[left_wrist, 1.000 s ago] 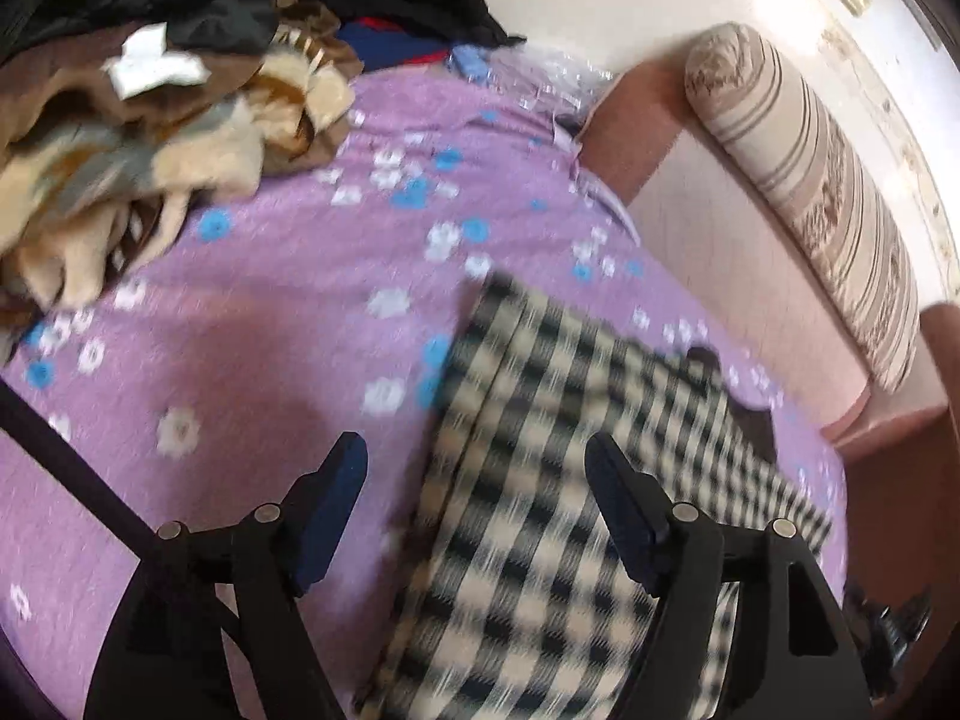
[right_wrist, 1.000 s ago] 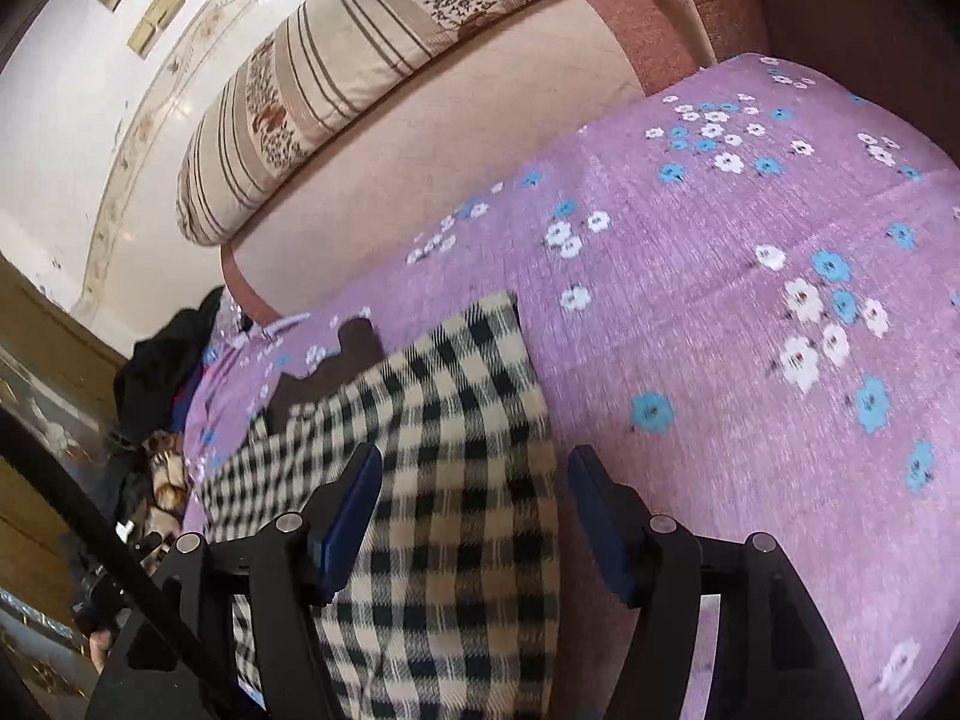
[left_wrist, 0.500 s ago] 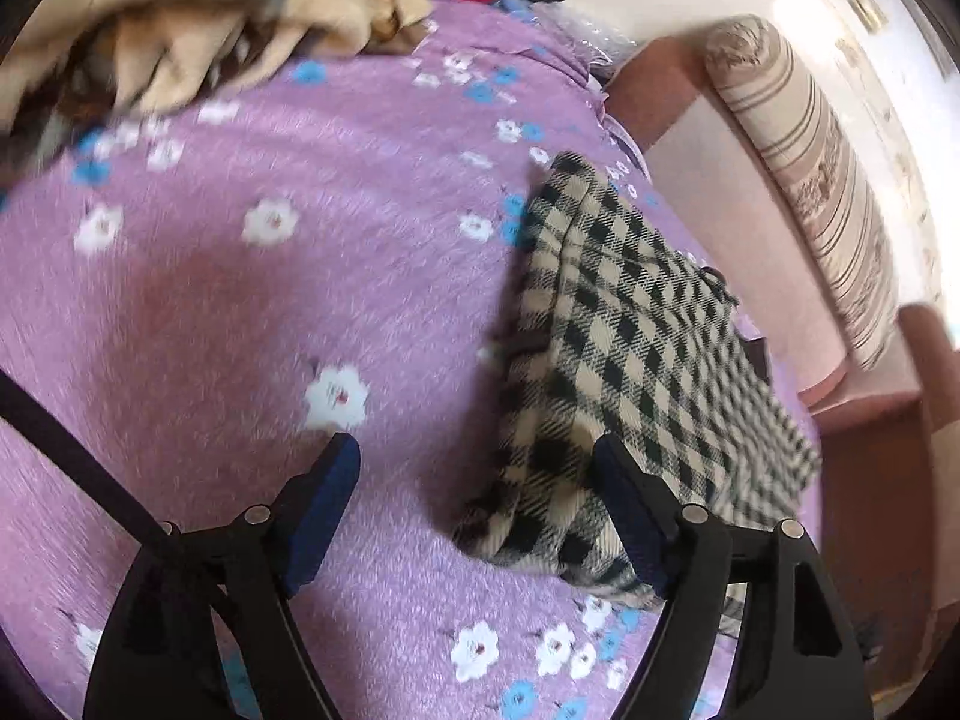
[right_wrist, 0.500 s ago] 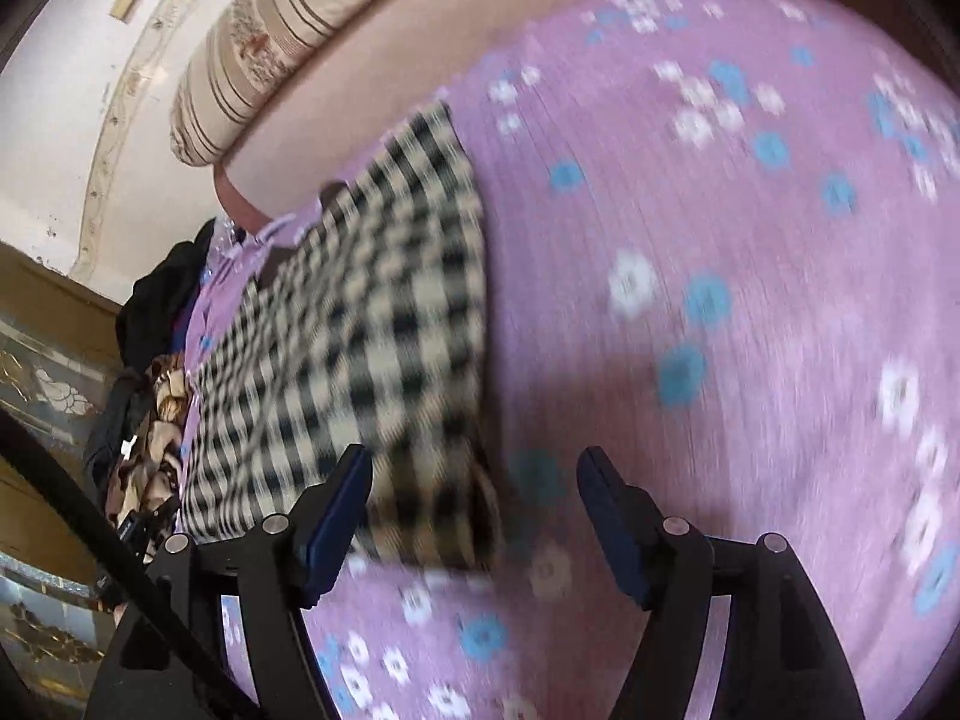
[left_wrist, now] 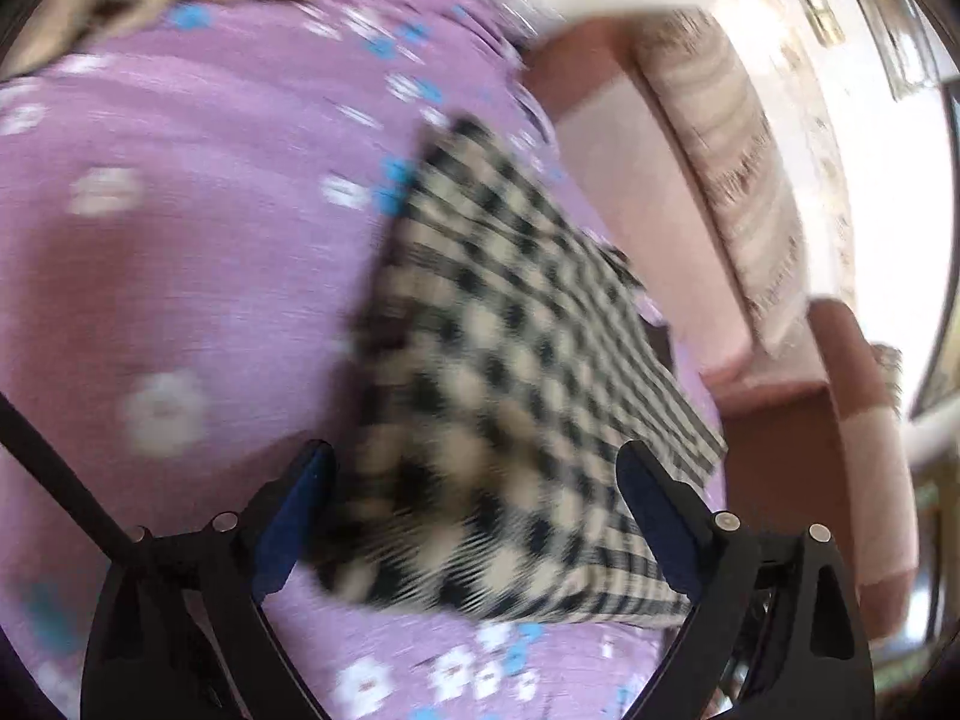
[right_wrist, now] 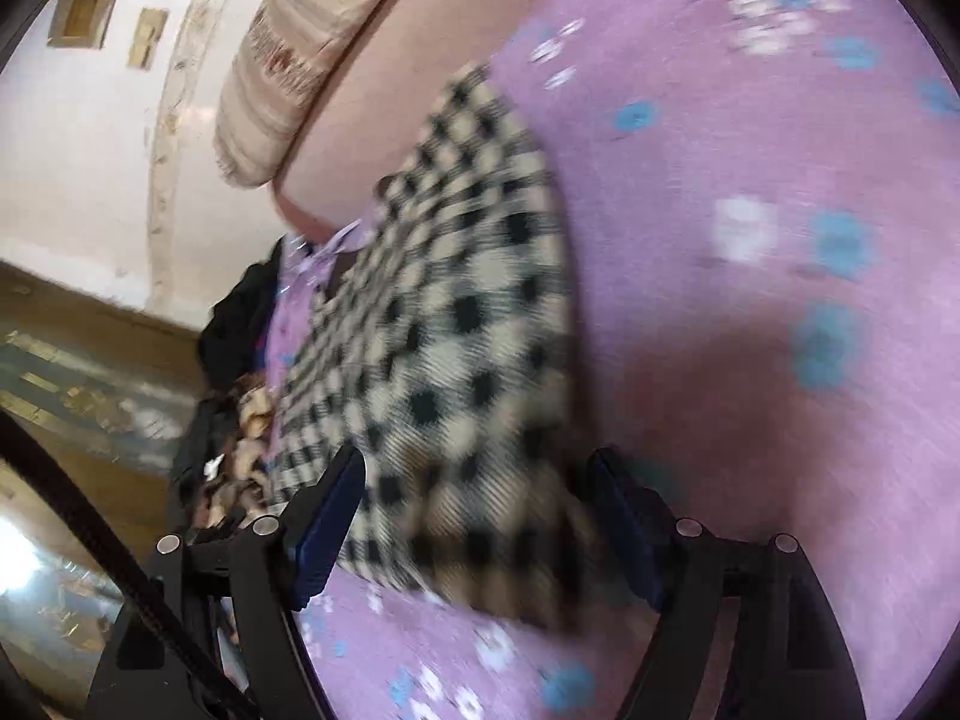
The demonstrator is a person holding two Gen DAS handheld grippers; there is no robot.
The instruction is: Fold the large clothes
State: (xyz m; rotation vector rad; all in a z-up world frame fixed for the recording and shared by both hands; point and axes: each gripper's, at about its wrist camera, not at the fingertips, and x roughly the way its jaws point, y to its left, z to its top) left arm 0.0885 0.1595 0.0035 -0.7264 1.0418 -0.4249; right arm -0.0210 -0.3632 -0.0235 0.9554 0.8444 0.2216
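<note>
Your jaws are opening wide on both the left gripper (left_wrist: 474,480) and right gripper (right_wrist: 477,489), holding nothing. The checked cloth (left_wrist: 510,324) already looks folded; one more fold may remain.

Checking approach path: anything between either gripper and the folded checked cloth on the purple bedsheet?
Nothing visible. The black-and-cream checked cloth lies directly ahead of the left gripper and right gripper, their jaws opening, framing its near corners. Only purple flowered bedsheet surrounds it.
</note>
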